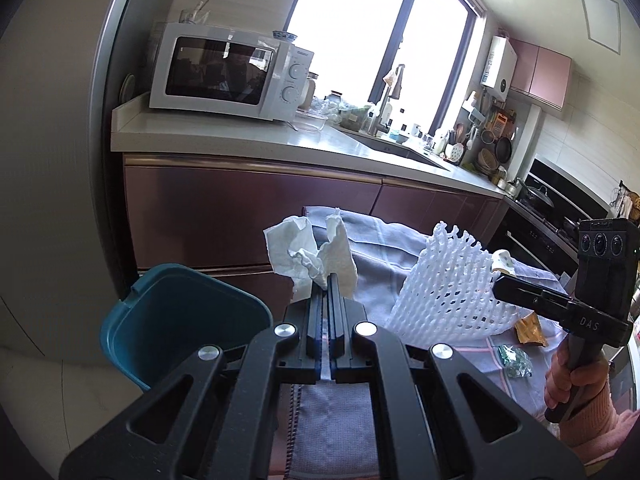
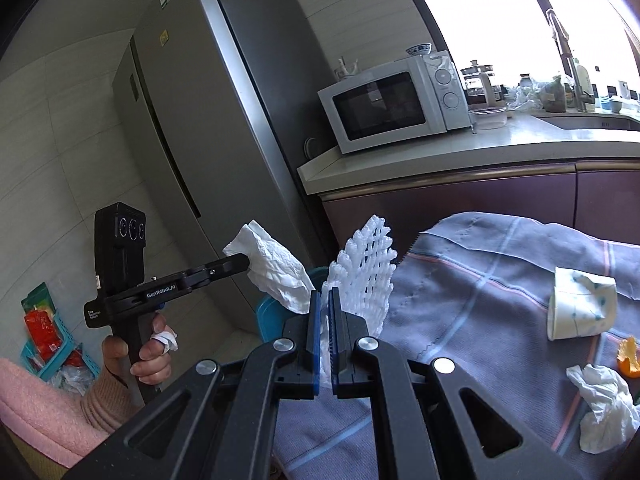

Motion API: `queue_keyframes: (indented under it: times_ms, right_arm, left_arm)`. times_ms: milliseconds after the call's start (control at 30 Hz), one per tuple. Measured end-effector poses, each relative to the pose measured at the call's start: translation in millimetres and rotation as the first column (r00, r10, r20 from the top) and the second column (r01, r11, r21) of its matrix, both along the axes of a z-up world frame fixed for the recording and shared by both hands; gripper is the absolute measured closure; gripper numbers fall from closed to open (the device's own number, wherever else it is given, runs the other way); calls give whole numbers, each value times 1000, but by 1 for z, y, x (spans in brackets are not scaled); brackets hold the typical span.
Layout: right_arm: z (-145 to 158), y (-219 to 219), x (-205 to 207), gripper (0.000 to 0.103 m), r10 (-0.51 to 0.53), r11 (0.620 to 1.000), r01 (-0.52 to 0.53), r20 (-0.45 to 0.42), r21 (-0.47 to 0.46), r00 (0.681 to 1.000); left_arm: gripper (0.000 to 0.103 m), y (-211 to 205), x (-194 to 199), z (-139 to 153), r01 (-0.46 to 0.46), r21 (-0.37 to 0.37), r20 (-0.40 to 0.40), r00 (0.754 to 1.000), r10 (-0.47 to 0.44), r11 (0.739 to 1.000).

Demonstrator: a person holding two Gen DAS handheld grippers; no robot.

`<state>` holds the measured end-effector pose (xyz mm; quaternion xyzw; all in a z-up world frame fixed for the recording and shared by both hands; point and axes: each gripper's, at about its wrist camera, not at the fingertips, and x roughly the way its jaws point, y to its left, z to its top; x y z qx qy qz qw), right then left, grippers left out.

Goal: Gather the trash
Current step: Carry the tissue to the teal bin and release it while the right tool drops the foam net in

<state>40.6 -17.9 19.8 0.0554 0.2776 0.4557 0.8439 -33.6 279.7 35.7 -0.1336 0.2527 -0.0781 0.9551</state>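
My left gripper [image 1: 327, 280] is shut on a crumpled white tissue [image 1: 308, 252], held above the table's left end; the same tissue [image 2: 272, 268] shows in the right wrist view. My right gripper [image 2: 325, 294] is shut on a white foam net sleeve [image 2: 366, 268], which also appears as the foam net [image 1: 452, 292] in the left wrist view. A teal trash bin [image 1: 180, 316] stands open on the floor just left of the table; only its rim [image 2: 266, 312] peeks out behind the tissue.
On the grey checked tablecloth [image 2: 480, 300] lie a tipped paper cup [image 2: 580, 308], another crumpled tissue [image 2: 604, 416], orange peel [image 2: 628, 356], a yellow wrapper [image 1: 528, 330] and a green packet [image 1: 514, 364]. A fridge [image 2: 224, 120], kitchen counter [image 1: 240, 136] and microwave [image 1: 228, 72] stand behind.
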Motion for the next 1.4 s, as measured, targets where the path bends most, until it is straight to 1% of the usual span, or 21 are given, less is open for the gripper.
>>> queue_keyframes:
  times_ms: [233, 400, 700, 967, 1167, 1400]
  right_arm:
    - [3, 38, 8, 100, 78, 997, -78, 1, -5, 997]
    - [2, 65, 14, 100, 112, 994, -112, -2, -20, 994]
    - [-18, 106, 36, 100, 147, 988, -150, -86, -30, 985]
    - [-36, 135, 50, 100, 155, 984, -164, -137, -62, 978]
    - [-47, 154, 56, 100, 155, 981, -171, -154, -95, 976]
    - [-68, 168, 69, 100, 142, 977, -172, -211, -130, 967]
  left_arm:
    - [101, 26, -4, -6, -68, 6, -13, 998, 68, 998]
    - [101, 42, -6, -12, -108, 14, -25, 994, 108, 994]
    - [100, 68, 8, -30, -176, 30, -76, 981, 178, 984]
    - [100, 87, 23, -50, -213, 37, -127, 968, 216, 976]
    - [100, 92, 33, -65, -229, 40, -162, 959, 232, 973]
    - [100, 95, 49, -83, -236, 50, -209, 948, 242, 970]
